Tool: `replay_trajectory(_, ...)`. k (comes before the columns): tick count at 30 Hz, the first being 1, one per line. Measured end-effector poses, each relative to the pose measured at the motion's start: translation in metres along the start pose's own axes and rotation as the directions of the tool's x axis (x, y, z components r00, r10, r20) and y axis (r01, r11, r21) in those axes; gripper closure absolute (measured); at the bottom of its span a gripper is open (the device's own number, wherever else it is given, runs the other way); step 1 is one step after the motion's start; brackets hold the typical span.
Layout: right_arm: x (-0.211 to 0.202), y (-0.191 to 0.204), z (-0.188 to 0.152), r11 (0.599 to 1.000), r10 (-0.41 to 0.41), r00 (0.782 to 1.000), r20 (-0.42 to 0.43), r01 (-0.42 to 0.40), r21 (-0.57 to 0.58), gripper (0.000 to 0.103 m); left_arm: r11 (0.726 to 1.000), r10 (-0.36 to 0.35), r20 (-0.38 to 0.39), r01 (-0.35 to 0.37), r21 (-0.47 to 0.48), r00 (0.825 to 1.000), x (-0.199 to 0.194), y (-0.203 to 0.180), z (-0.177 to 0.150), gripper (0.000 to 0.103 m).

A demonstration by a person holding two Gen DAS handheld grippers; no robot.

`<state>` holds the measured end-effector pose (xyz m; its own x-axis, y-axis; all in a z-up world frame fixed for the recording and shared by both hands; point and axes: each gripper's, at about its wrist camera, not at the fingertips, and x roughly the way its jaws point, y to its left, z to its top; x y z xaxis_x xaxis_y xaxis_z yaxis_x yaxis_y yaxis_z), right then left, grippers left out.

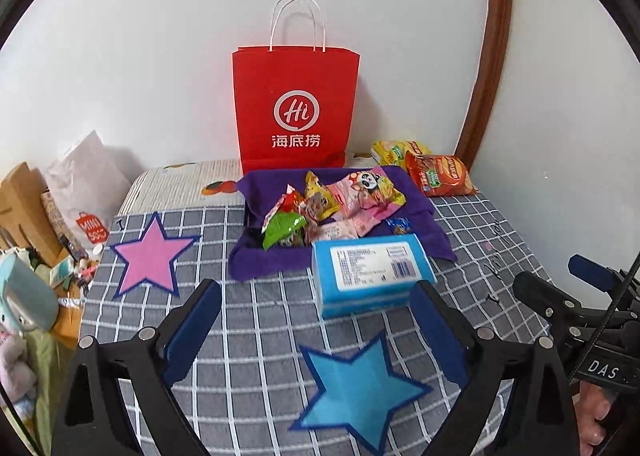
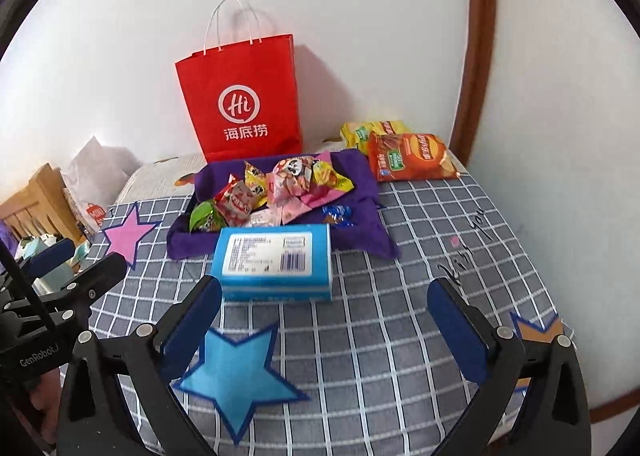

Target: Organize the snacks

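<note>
A pile of small snack packets (image 1: pixel 336 203) (image 2: pixel 272 191) lies on a purple cloth (image 1: pixel 420 215) (image 2: pixel 360 183) in the middle of the checked bedspread. A blue box (image 1: pixel 370 272) (image 2: pixel 276 262) with a white label lies flat just in front of the cloth. Two chip bags, orange (image 1: pixel 440 173) (image 2: pixel 408 157) and yellow (image 1: pixel 394 149) (image 2: pixel 372 129), lie at the back right. My left gripper (image 1: pixel 316 288) is open with nothing between its fingers, short of the box. My right gripper (image 2: pixel 326 288) is open too, empty, just behind the box's near edge.
A red paper bag (image 1: pixel 296 107) (image 2: pixel 244 99) stands upright against the white wall behind the cloth. Pink (image 1: pixel 150 260) (image 2: pixel 128 234) and blue (image 1: pixel 356 388) (image 2: pixel 240 372) star patches lie on the bedspread. Cluttered bags and toys (image 1: pixel 36 256) crowd the left edge.
</note>
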<state>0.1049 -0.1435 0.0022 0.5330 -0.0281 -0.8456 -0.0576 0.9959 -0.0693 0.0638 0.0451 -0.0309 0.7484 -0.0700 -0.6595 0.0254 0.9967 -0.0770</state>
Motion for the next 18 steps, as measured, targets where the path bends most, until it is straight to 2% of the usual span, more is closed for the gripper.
replay_trajectory(8,-0.037,-0.003,-0.017,1.0,-0.021,0.999,0.04,0.022,-0.012,0.002,1.0,-0.005,0.034,0.005,-0.001,0.999,-0.024,-0.008,-0.006,0.007)
replay_trajectory(18,-0.045,0.0,-0.023,1.0,-0.012,0.999,0.046,0.012,-0.006,0.002,1.0,-0.003,0.046,0.003,0.005,0.999,-0.035,-0.013,-0.008,0.007)
